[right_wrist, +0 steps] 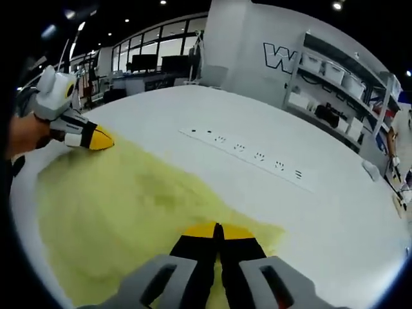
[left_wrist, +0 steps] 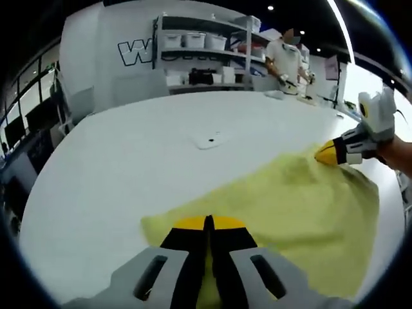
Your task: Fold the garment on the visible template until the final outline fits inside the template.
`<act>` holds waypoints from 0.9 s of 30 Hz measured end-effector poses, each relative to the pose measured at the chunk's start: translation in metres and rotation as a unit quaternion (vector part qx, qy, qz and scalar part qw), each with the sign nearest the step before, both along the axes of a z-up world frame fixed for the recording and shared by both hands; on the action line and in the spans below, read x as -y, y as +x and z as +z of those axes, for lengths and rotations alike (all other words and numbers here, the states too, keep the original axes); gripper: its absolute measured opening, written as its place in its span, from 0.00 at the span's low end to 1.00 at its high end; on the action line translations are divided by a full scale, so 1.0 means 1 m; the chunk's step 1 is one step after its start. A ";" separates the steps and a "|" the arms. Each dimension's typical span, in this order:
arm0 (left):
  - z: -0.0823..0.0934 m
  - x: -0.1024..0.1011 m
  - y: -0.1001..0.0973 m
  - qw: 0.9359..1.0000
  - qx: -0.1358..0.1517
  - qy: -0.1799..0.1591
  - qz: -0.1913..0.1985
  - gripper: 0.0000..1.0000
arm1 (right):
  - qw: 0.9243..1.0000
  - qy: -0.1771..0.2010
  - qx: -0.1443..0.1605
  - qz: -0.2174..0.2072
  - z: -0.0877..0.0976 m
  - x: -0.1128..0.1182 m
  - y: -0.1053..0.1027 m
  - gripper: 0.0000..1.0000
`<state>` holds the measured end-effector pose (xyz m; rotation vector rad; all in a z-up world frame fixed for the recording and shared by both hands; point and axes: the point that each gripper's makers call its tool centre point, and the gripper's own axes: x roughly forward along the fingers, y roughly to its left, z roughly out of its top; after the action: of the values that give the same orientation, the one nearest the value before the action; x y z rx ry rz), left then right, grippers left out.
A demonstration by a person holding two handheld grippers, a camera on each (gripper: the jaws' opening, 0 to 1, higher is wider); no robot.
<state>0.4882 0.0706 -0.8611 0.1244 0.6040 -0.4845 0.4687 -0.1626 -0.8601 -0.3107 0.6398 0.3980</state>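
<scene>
Two grippers, left gripper [left_wrist: 208, 222] and right gripper [right_wrist: 217, 228], each pinch a corner of the yellow garment [left_wrist: 290, 206] on the white tabletop [left_wrist: 129, 167], jaws pressed together, seemingly to stretch it for folding.

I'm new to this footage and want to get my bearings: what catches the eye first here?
A pale yellow garment lies spread on a big white table. The left gripper and the right gripper each pinch an edge of it, jaws closed on the cloth. Behind, white shelving holds storage bins, with a person standing beside it.
</scene>
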 end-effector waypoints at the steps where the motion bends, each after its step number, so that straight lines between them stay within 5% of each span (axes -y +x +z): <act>1: 0.000 -0.001 0.001 1.000 0.005 -0.002 0.000 0.00 | 1.000 -0.004 -0.001 -0.001 -0.001 0.002 0.000 0.00; 5: 0.001 -0.003 0.000 1.000 0.007 0.011 -0.003 0.00 | 1.000 -0.003 -0.003 -0.009 -0.002 0.009 0.001 0.00; 8: 0.006 -0.002 0.000 1.000 0.012 0.011 -0.005 0.00 | 0.998 0.054 0.016 -0.025 0.016 0.003 0.006 0.00; 11: 0.014 0.000 0.003 1.000 0.019 0.002 -0.002 0.00 | 0.999 0.037 0.025 -0.016 0.023 0.004 0.009 0.00; 19: 0.015 0.013 0.005 1.000 0.020 -0.003 -0.014 0.00 | 0.995 0.074 0.023 0.065 0.027 -0.042 -0.001 0.02; 27: 0.012 0.012 -0.001 1.000 0.010 -0.001 -0.018 0.00 | 0.988 0.085 0.041 0.120 0.034 -0.077 -0.002 0.19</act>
<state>0.4874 0.0586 -0.8492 0.1386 0.5816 -0.5177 0.4672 -0.0852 -0.8265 -0.2397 0.4853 0.6646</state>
